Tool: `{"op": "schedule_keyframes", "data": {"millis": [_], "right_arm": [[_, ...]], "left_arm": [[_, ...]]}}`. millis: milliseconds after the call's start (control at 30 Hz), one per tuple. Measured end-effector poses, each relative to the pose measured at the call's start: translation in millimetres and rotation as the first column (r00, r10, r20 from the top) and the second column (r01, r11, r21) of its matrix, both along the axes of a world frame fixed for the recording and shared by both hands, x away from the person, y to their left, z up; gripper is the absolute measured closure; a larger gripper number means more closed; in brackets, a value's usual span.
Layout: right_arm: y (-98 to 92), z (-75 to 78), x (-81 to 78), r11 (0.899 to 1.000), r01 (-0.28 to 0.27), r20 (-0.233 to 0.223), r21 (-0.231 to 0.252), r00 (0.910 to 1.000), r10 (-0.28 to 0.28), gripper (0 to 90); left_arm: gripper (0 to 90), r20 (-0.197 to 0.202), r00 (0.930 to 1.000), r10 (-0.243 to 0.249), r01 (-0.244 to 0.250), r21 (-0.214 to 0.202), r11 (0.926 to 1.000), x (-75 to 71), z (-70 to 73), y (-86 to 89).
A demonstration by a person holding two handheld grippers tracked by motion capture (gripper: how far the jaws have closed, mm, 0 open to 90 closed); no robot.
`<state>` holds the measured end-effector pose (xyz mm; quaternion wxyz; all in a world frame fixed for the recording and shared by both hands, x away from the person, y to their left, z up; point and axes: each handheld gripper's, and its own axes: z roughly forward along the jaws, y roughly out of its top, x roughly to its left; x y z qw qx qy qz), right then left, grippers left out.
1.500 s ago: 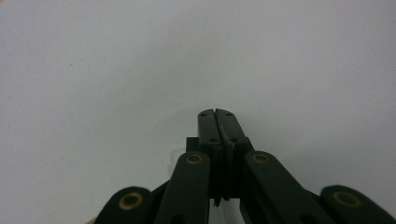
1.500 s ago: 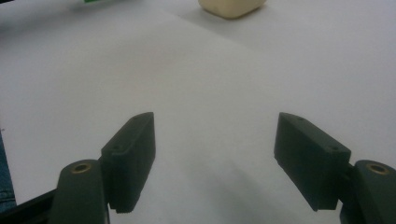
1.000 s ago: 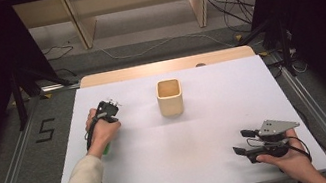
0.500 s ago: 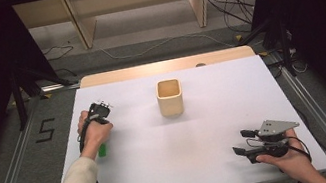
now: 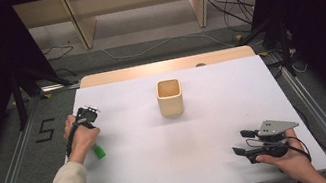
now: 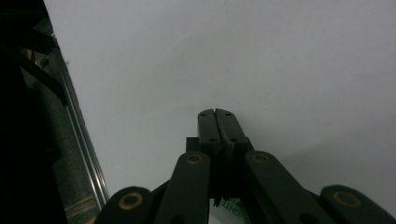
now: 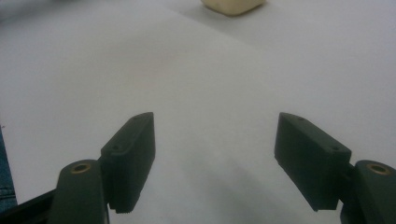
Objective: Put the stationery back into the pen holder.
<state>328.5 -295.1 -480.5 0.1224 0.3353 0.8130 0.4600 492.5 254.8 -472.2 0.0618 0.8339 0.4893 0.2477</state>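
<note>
Resting left tongs (image 6: 218,114) closed (empty) | right tongs (image 7: 215,161) wide apart | cup (image 5: 170,98) mid-table

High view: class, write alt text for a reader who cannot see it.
A cream cup stands mid-table on a white table. The left gripper sits near the left edge beside a green object; the right gripper rests open near the front right.
</note>
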Motion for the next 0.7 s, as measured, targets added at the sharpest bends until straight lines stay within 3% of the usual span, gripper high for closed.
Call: {"op": "schedule_keyframes", "data": {"millis": [367, 700], "right_arm": [[0.7, -0.3, 0.0, 1.000, -0.001, 0.001, -0.001, 1.0000, 0.001, 29.6], [0.6, -0.2, 0.2, 1.000, -0.004, -0.002, -0.011, 1.0000, 0.004, 29.5]], "left_arm": [[90.0, -0.047, 0.9985, 0.029, -0.028, 0.009, 0.9996, -23.3, 1.9, 28.0], [90.0, -0.116, 0.9931, 0.017, -0.014, 0.019, 0.9997, -44.2, 3.8, 38.6]]}}
